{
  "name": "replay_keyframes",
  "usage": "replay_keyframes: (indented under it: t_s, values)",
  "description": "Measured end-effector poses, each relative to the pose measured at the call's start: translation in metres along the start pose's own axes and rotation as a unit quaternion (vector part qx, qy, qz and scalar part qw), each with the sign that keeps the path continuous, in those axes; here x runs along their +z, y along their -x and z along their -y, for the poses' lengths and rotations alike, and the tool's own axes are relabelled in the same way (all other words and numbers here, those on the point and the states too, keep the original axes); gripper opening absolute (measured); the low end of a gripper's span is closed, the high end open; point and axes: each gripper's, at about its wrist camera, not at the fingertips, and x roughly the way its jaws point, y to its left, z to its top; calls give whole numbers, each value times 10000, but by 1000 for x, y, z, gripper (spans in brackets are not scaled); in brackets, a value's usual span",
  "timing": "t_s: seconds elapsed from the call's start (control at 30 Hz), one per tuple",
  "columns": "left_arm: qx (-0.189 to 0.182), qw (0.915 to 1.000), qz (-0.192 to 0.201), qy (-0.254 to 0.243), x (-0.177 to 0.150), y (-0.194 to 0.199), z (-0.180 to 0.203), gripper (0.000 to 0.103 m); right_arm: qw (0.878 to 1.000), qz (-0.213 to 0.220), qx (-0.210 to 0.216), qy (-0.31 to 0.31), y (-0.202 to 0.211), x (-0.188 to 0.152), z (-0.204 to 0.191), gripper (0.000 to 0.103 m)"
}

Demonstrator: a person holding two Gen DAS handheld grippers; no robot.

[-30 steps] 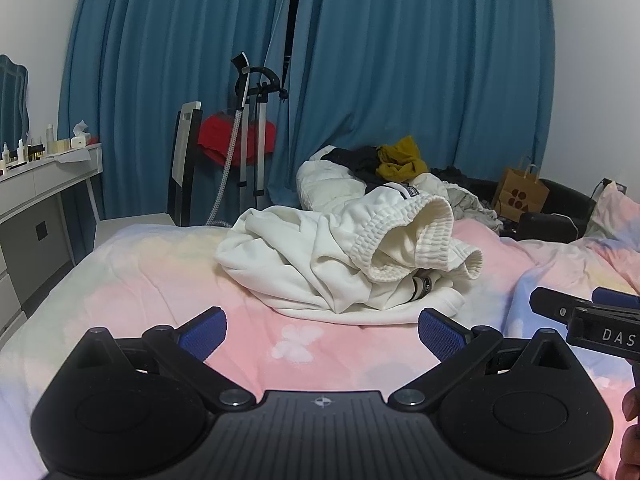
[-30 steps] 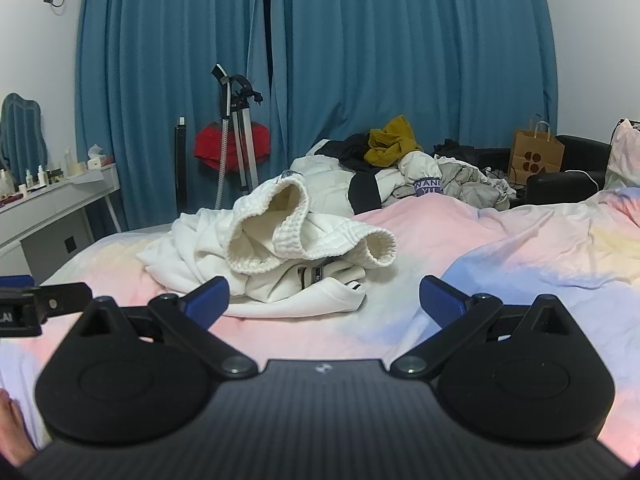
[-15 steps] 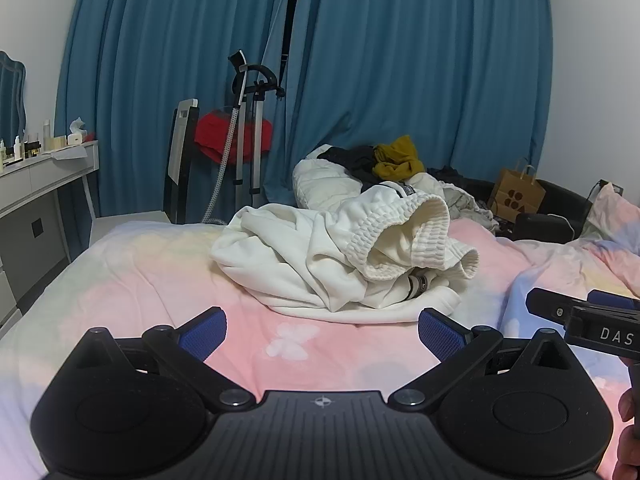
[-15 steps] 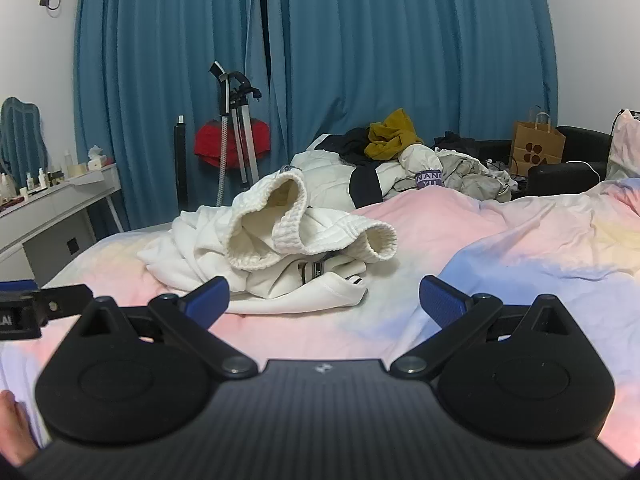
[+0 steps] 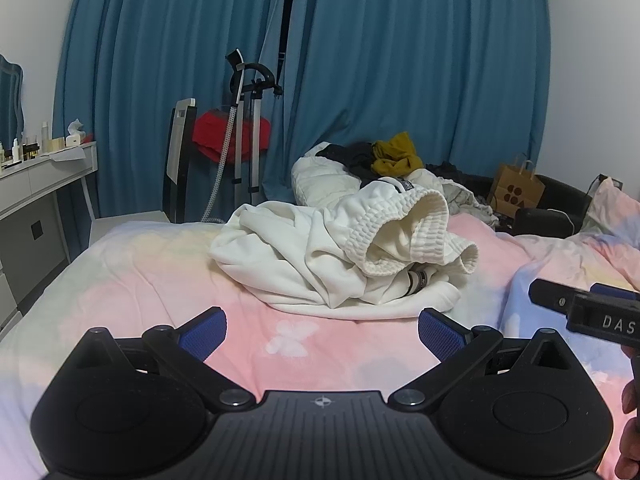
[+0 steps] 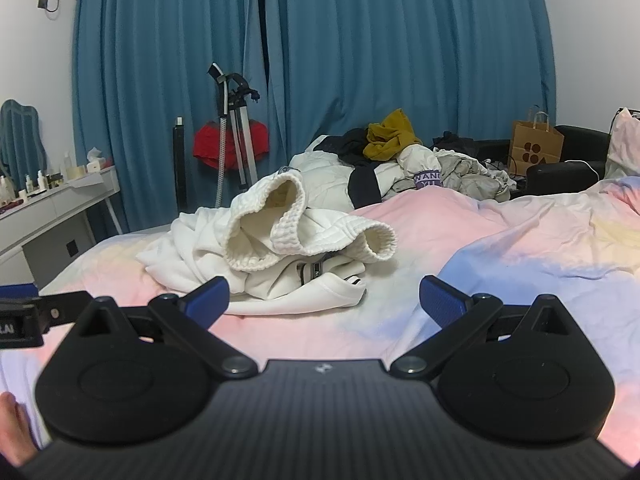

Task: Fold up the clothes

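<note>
A crumpled cream-white garment (image 5: 328, 252) with thick ribbed cuffs lies bunched on the pastel bedspread (image 5: 140, 280); it shows in the right wrist view too (image 6: 272, 248). My left gripper (image 5: 320, 330) hovers just in front of it, open, blue pads wide apart with nothing between them. My right gripper (image 6: 324, 300) is open as well, a little to the right of the garment's near hem and apart from it. Each gripper's tip pokes into the other's view at the edge.
A heap of other clothes (image 6: 400, 160), white, black and mustard, sits at the far side of the bed. Beyond are blue curtains (image 5: 400, 60), a garment steamer (image 5: 244, 128), a chair (image 5: 178, 160), a white dresser (image 5: 36, 192) at left and a paper bag (image 6: 536, 146) at right.
Both grippers have edged slightly closer to the white garment, which looms a bit larger. Jaws stay open; the garment has not moved.
</note>
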Motion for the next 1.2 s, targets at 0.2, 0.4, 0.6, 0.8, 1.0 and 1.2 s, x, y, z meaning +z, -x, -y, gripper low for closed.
replay_keyframes:
  t_s: [0.2,0.4,0.6,0.8,1.0,1.2]
  values:
    - [-52,10000,-31,-67,-4,-3,1,103,9996,137,20,-259,1,0,6,103]
    - [-33,9999,1,-130,-9,-7,2,103,9984,415,-8,-376,4,0,9,103]
    - [58,9999,98,-23,-8,-9,0,103,9984,511,-79,-249,-2,1,9,103]
    - [180,9992,95,-357,23,-11,25,102,9984,317,-33,-477,-4,-2,31,103]
    - [198,9922,51,-1227,75,-43,71,102,9976,210,102,-659,13,16,46,103]
    - [230,9764,-143,-2141,77,-128,108,100,9941,233,68,-1053,2,6,74,103]
